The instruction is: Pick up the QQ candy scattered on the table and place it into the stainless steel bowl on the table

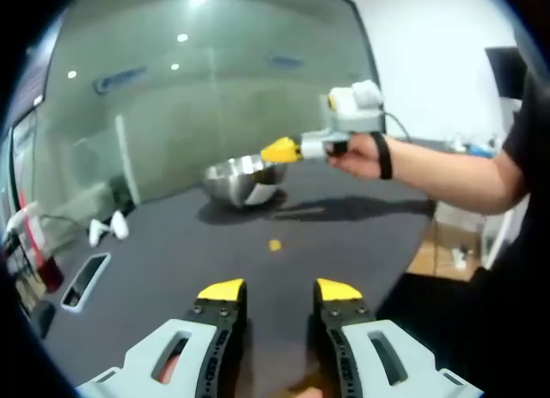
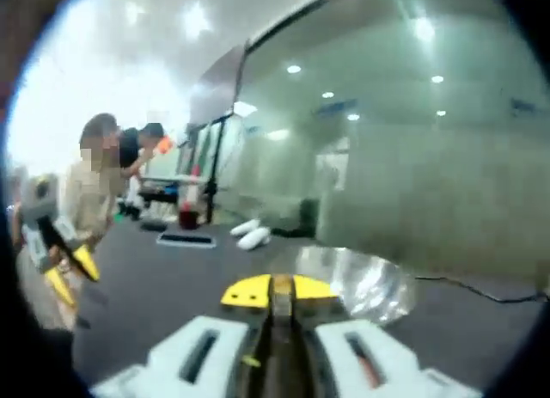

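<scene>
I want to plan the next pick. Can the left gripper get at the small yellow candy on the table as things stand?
Probably yes. The left gripper is open, and the candy lies alone on the dark table ahead of its jaws, with nothing between them. The right gripper is up by the stainless steel bowl, out of the way.

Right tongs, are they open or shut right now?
Shut. In the right gripper view the right tongs have their yellow tips pressed together in front of the bowl. Whether a candy sits between them cannot be told.
</scene>
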The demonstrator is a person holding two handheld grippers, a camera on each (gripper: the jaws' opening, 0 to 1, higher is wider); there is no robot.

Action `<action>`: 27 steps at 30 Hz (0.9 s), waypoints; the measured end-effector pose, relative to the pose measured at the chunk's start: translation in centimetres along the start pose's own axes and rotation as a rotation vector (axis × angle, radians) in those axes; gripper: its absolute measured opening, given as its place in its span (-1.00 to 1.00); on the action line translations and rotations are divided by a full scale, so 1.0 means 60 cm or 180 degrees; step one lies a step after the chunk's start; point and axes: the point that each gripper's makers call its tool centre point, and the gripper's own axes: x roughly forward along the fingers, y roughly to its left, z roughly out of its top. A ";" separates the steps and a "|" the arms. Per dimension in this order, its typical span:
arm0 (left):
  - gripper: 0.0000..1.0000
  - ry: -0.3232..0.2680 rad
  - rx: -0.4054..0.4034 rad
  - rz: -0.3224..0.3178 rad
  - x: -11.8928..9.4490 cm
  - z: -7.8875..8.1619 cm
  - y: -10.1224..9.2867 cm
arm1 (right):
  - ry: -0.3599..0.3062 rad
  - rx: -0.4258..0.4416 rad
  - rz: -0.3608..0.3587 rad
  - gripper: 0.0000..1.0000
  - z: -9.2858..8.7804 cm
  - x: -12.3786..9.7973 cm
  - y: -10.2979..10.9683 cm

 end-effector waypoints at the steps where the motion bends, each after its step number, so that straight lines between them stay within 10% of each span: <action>1: -0.34 0.0000 0.0002 -0.0002 0.000 0.000 -0.001 | -0.0002 0.0053 -0.0043 -0.82 0.000 0.004 -0.012; 14: -0.34 0.0030 0.0004 0.0008 -0.004 -0.002 0.000 | 0.0120 0.0227 -0.0185 -0.53 -0.014 0.026 -0.063; 27: -0.34 0.0026 0.0019 0.0009 -0.004 0.001 0.000 | 0.0042 0.0205 -0.0076 -0.57 0.002 -0.008 -0.036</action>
